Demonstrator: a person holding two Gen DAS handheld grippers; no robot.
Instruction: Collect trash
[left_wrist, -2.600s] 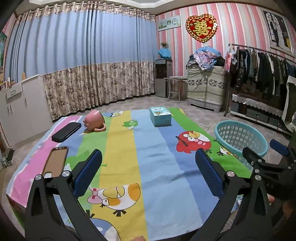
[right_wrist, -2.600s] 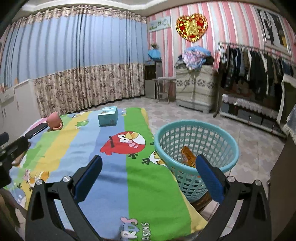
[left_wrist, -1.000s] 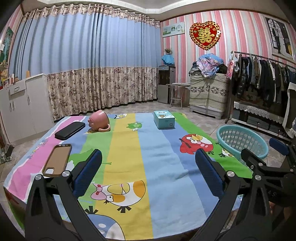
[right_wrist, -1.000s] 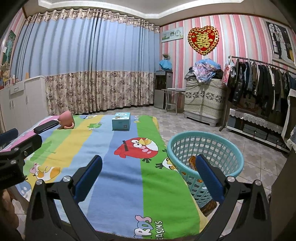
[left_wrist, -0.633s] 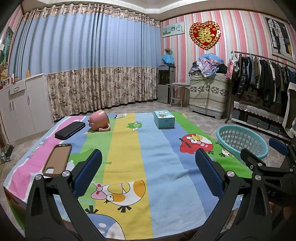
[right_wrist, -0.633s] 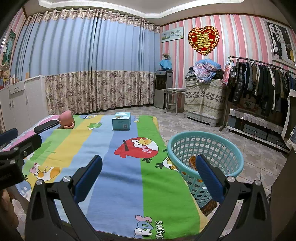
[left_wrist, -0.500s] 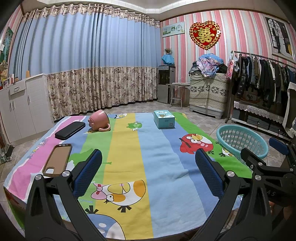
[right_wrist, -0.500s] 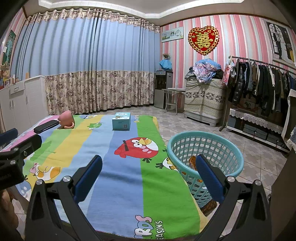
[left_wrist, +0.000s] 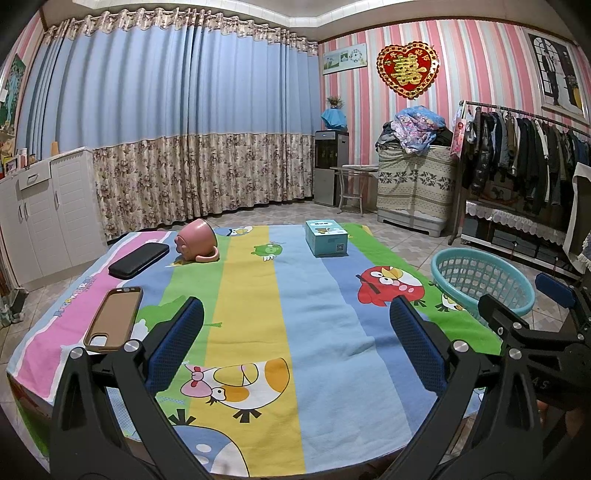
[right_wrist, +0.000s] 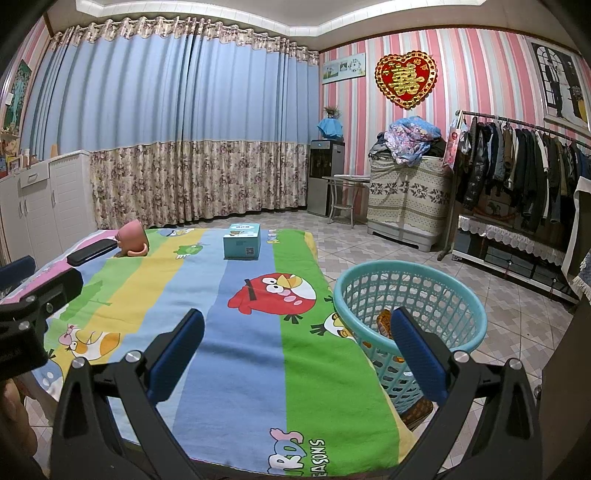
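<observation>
Both grippers, left gripper (left_wrist: 295, 332) and right gripper (right_wrist: 297, 332), are gaping wide and empty; the basket (right_wrist: 410, 275) wrapper (right_wrist: 384, 321) is likely light, crinkly.

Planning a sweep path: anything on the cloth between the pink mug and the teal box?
Nothing solid: between the pink mug and teal box only bare printed cloth shows, in both wrist views.

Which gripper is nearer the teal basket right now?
Right. The right gripper hangs at the table edge beside the basket; the left gripper sits further along the table, with the right one between it and the basket.
</observation>
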